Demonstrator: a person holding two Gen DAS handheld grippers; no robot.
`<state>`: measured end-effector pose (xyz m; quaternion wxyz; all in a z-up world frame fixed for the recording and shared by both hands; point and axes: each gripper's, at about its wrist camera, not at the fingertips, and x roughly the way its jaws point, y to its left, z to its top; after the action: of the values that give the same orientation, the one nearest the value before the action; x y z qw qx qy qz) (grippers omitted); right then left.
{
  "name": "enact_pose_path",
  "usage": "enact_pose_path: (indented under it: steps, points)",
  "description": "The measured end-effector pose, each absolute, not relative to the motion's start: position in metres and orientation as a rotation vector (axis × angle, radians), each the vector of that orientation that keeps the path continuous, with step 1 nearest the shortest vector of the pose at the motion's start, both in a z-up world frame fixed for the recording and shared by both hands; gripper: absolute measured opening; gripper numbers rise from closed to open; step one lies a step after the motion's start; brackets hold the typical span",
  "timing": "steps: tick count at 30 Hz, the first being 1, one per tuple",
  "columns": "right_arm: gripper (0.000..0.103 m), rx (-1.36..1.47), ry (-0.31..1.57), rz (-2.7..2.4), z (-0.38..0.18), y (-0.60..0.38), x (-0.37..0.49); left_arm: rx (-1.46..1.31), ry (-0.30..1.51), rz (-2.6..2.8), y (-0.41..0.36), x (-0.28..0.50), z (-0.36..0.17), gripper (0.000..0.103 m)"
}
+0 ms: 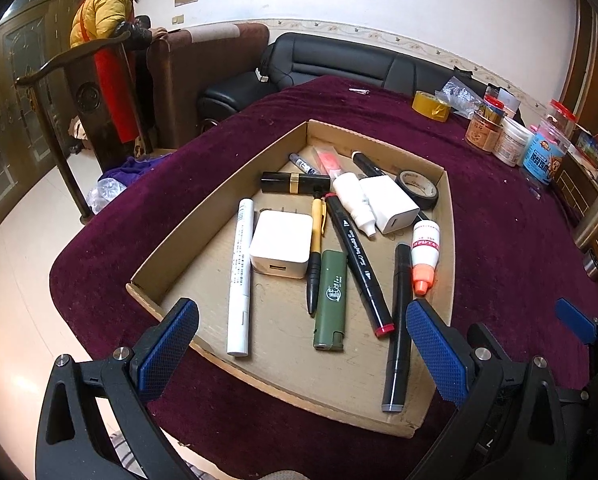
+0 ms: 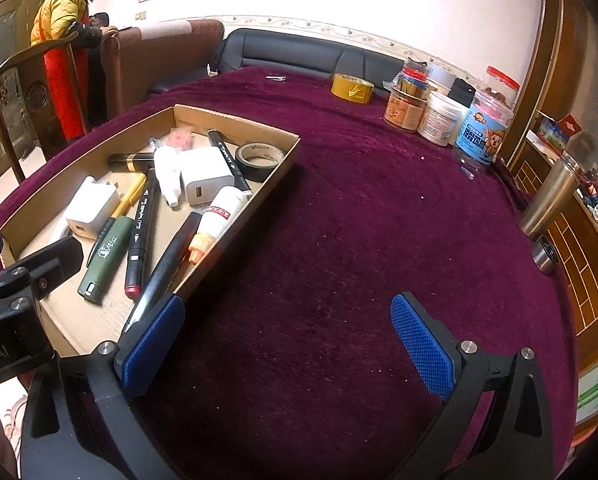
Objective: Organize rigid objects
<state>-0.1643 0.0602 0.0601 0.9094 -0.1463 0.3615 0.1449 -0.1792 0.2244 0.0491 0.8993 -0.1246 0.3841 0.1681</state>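
Both your grippers hang with jaws wide apart and nothing between them — the left gripper (image 1: 303, 344) over the near end of the cardboard tray (image 1: 449, 216), the right gripper (image 2: 287, 344) over bare purple cloth on the counter (image 2: 359, 200) just right of the tray. The tray already holds every small item, loosely heaped; this fits sorting that is finished as well as sorting about to go on, so I would not name a move for you. If you do reach in, come down along an item's length and close across its narrow side, clear of neighbours. The white tube (image 1: 241, 276) lies alone at the left; the white charger cube (image 1: 281, 244) sits beside it. The yellow pen (image 1: 315, 256), green lighter (image 1: 331, 300) and red-tipped black marker (image 1: 359, 264) crowd together mid-tray — awkward to pinch singly. The orange-capped bottle (image 1: 423, 254) leans by the right wall, touching another black marker (image 1: 397, 332). A black tape roll (image 1: 419, 190) rests in the far right corner.
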Motion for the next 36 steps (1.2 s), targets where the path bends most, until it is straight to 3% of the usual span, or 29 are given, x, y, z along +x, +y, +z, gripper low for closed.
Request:
enact_pose_path:
  steps: [36]
  points:
    - [0.103, -0.294, 0.759, 0.316, 0.0571, 0.0623, -0.1619, -0.265, 0.819, 0.343, 0.2271, -0.1753, 0.0451, 0.102]
